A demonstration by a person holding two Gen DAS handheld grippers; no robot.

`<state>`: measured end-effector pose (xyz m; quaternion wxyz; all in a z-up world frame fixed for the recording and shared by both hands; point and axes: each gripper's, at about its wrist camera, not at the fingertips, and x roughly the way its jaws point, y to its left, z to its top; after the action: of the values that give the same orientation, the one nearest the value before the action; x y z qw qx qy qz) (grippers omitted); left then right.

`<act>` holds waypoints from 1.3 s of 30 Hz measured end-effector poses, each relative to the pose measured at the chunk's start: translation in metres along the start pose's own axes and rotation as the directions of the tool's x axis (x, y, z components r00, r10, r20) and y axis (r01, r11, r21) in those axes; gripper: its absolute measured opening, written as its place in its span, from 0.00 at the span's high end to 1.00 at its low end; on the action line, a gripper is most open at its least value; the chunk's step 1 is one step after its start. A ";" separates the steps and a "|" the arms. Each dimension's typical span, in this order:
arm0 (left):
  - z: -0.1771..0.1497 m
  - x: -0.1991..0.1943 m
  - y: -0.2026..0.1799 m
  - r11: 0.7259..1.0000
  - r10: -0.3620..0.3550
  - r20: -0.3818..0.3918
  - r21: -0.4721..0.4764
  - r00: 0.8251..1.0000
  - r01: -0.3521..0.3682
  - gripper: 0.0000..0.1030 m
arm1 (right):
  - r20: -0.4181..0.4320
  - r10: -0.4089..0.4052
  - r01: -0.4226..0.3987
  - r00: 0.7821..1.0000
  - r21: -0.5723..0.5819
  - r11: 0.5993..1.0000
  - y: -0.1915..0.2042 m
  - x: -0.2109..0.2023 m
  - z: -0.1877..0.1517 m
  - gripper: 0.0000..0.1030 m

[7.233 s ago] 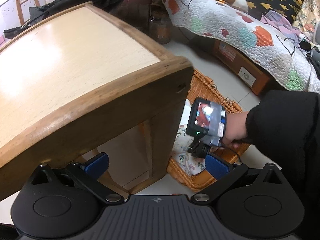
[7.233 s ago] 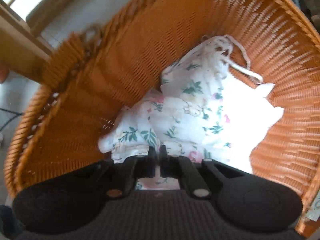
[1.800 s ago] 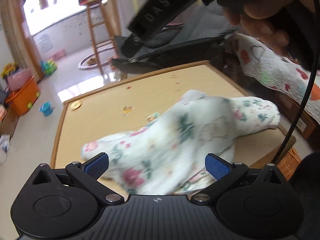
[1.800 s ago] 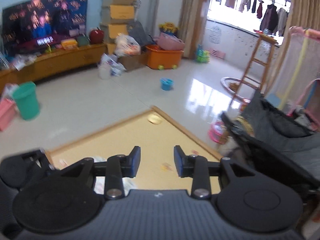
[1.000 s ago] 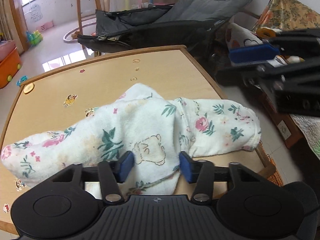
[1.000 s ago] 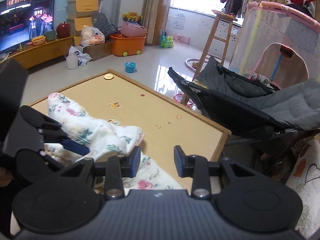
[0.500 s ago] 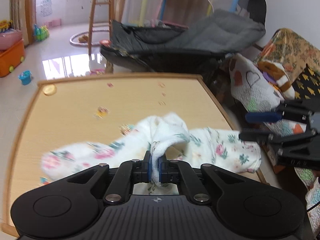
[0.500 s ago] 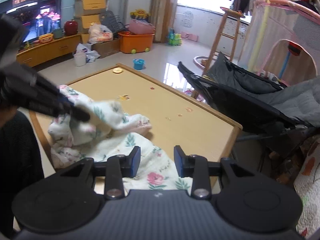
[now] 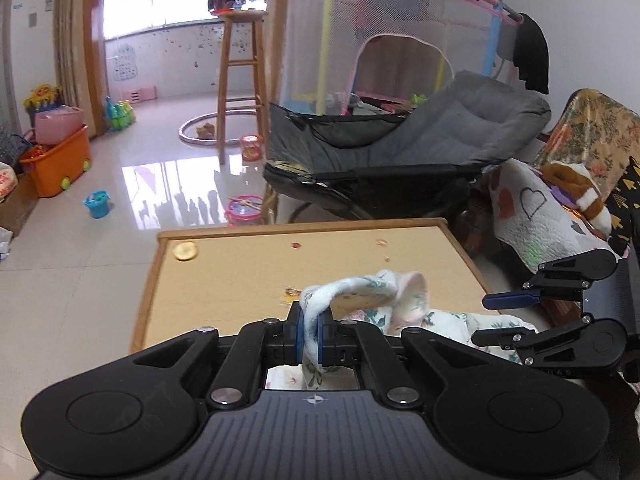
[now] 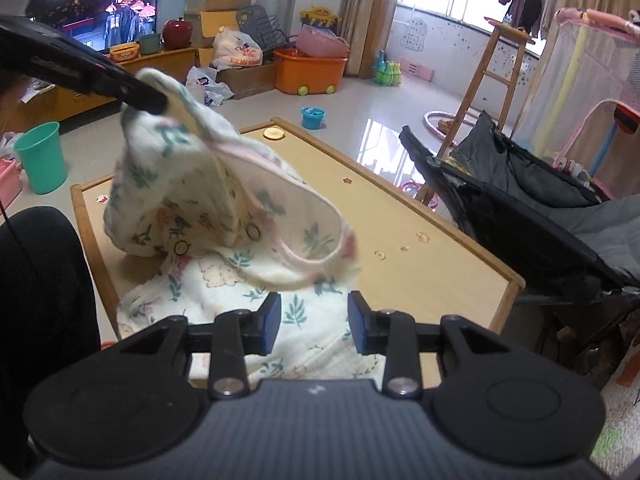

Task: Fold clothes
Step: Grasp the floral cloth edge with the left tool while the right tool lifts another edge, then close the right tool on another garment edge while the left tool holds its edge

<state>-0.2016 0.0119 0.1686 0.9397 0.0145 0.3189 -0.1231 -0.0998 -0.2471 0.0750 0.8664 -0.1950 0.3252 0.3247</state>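
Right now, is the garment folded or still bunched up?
Bunched, not folded. The left tool pinches one edge of the garment and lifts it; the rest lies crumpled on the table.

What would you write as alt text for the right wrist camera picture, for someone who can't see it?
The left gripper is shut on a white flowered garment and lifts part of it above a wooden table, while the rest lies on the tabletop. The right gripper hangs open over the near part of the cloth. Behind are toy bins, a television and a grey folding chair.

White garment with green-and-pink floral print; tan table; blue claw pads
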 end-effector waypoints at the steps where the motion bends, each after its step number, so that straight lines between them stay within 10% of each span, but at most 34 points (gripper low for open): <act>1: 0.000 -0.003 0.003 1.000 0.004 0.001 -0.001 1.000 -0.004 0.94 | -0.003 0.018 -0.017 1.000 0.015 1.000 -0.002 0.003 0.000 0.66; 20: -0.014 -0.024 0.034 1.000 0.021 -0.017 0.009 1.000 -0.021 0.94 | -0.189 -0.014 -0.029 0.982 -0.220 0.975 -0.020 0.075 0.032 0.66; 39: -0.029 -0.023 0.029 1.000 -0.012 -0.040 0.023 0.999 0.013 0.94 | -0.235 0.033 -0.077 0.971 -0.179 0.981 -0.027 0.103 0.037 0.69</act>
<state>-0.2296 0.0483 0.1580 0.9322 0.0258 0.3361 -0.1321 -0.0052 -0.2012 0.0340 0.7911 -0.3029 0.3972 0.3531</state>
